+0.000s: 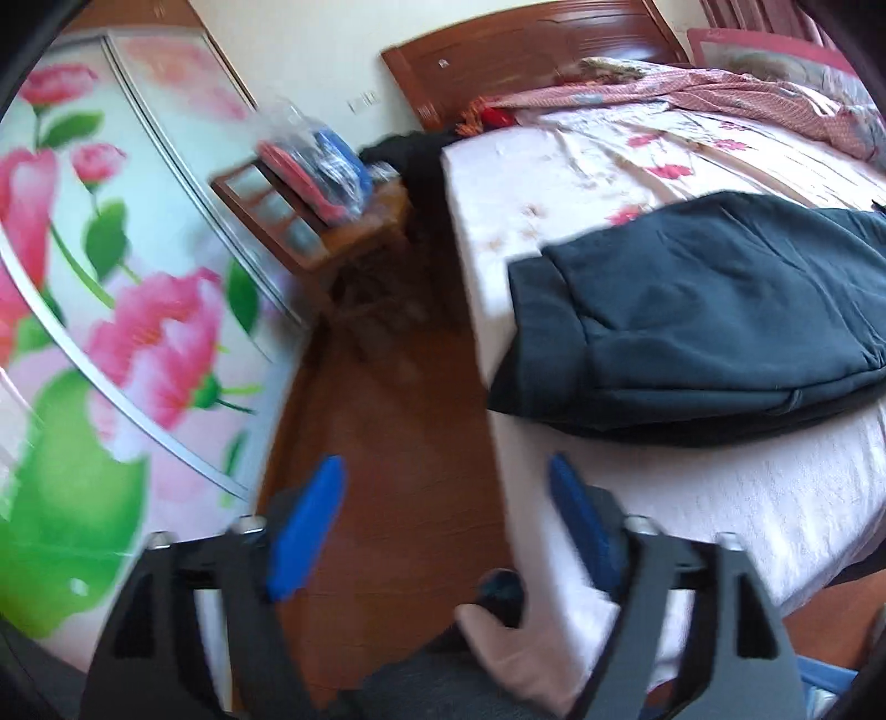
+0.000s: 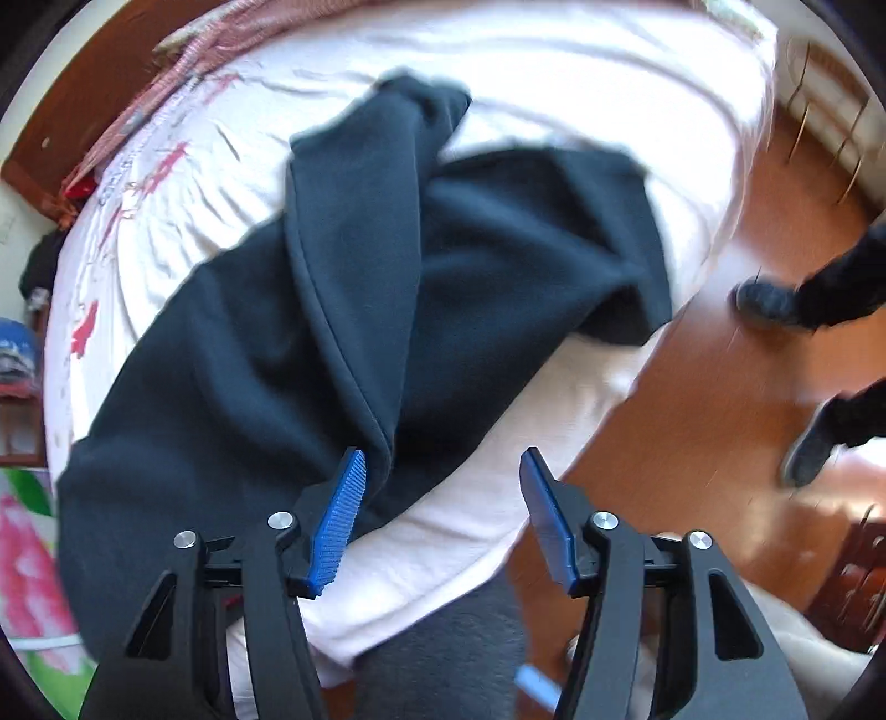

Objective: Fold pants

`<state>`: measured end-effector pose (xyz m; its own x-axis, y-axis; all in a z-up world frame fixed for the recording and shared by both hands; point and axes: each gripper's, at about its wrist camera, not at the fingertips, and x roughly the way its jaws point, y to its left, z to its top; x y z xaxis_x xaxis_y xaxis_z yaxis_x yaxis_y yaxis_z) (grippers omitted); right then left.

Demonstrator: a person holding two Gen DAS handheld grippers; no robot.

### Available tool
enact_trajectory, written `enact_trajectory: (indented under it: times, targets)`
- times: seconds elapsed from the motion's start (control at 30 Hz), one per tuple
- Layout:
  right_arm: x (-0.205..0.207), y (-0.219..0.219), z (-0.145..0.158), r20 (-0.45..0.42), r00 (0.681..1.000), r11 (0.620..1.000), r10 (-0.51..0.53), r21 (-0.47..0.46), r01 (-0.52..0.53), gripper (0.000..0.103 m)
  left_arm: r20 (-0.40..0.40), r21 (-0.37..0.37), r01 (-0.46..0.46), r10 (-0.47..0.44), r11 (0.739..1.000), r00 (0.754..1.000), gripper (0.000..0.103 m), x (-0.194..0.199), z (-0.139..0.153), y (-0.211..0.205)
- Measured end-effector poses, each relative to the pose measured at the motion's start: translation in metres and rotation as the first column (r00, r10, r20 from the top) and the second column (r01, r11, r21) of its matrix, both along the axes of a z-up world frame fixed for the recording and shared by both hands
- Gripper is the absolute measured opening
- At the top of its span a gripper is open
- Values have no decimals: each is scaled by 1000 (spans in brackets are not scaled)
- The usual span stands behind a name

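Dark navy pants (image 2: 343,310) lie spread and rumpled on the white bed sheet (image 2: 554,77), one leg folded over toward the far side, the other reaching the bed's right edge. In the left wrist view the pants (image 1: 720,310) lie at the bed's near corner. My left gripper (image 1: 448,493) is open and empty, held over the wooden floor beside the bed, short of the pants. My right gripper (image 2: 443,487) is open and empty, just above the near edge of the pants and the sheet.
A floral wardrobe door (image 1: 111,304) stands left. A wooden nightstand (image 1: 332,221) with bagged items sits by the headboard (image 1: 526,50). A pink quilt (image 1: 720,94) lies at the bed's head. Another person's feet (image 2: 775,304) stand on the wooden floor (image 2: 747,387) right of the bed.
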<state>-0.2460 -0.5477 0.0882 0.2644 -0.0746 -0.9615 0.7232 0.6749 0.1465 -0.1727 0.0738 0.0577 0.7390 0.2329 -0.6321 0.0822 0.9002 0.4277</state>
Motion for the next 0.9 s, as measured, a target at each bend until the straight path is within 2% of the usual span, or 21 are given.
enact_trajectory:
  times: [0.07, 0.1, 0.13, 0.17, 0.23, 0.3, 0.33, 0.37, 0.4, 0.47, 0.57, 0.63, 0.67, 0.7, 0.77, 0.8, 0.83, 0.9]
  targets:
    - [10, 10, 24, -23, 998, 983, 56, -175, -59, 58, 41, 19, 21, -22, 1000, 999, 93, -5, 22, -11]
    - [20, 15, 36, -25, 995, 961, 99, -256, -103, 64, 55, 27, 51, -52, 998, 997, 95, -5, 34, -23]
    - [35, 21, 44, -48, 987, 931, 151, -329, -159, 71, 61, 37, 67, -69, 997, 996, 99, -4, 40, -31]
    - [53, 26, 50, -79, 977, 883, 198, -419, -213, 78, 76, 52, 94, -98, 994, 992, 99, -2, 48, -47]
    - [84, 33, 54, -106, 962, 800, 253, -535, -269, 78, 72, 32, 165, -167, 986, 983, 100, 2, 61, -77]
    - [120, 35, 48, -145, 953, 741, 267, -602, -299, 78, 64, -6, 238, -237, 971, 970, 100, 8, 70, -111]
    - [136, 37, 42, -208, 947, 691, 247, -647, -322, 78, 59, -17, 274, -272, 962, 960, 100, 10, 72, -126]
    - [154, 43, 31, -291, 928, 618, 232, -693, -371, 78, 63, -21, 324, -322, 946, 945, 101, 11, 72, -148]
    - [169, 48, 21, -344, 913, 562, 221, -720, -408, 78, 65, -24, 345, -343, 938, 937, 101, 10, 71, -159]
    - [187, 58, 1, -426, 882, 483, 201, -740, -468, 78, 50, -46, 408, -406, 912, 913, 101, 11, 69, -188]
    - [206, 63, -21, -495, 852, 423, 173, -744, -518, 78, 14, -88, 459, -460, 884, 888, 101, 14, 65, -215]
    - [215, 60, -29, -513, 847, 428, 143, -739, -520, 76, 13, -92, 477, -478, 874, 878, 101, 14, 65, -224]
    - [219, 55, -34, -522, 842, 456, 135, -722, -520, 68, 11, -90, 492, -493, 866, 870, 101, 15, 65, -228]
    - [219, 48, -39, -509, 849, 507, 140, -700, -503, 54, 13, -85, 499, -500, 863, 866, 101, 15, 65, -230]
    - [216, 35, -50, -503, 854, 584, 133, -656, -478, 45, 19, -77, 494, -495, 866, 869, 101, 19, 67, -232]
    - [213, 27, -52, -481, 868, 622, 127, -643, -447, 42, 10, -86, 489, -490, 868, 872, 101, 23, 68, -232]
    - [210, 21, -51, -460, 880, 648, 116, -637, -418, 42, 5, -96, 477, -479, 874, 878, 101, 28, 68, -231]
    - [206, 7, -51, -429, 895, 697, 120, -606, -384, 24, -1, -117, 460, -464, 880, 886, 101, 32, 71, -227]
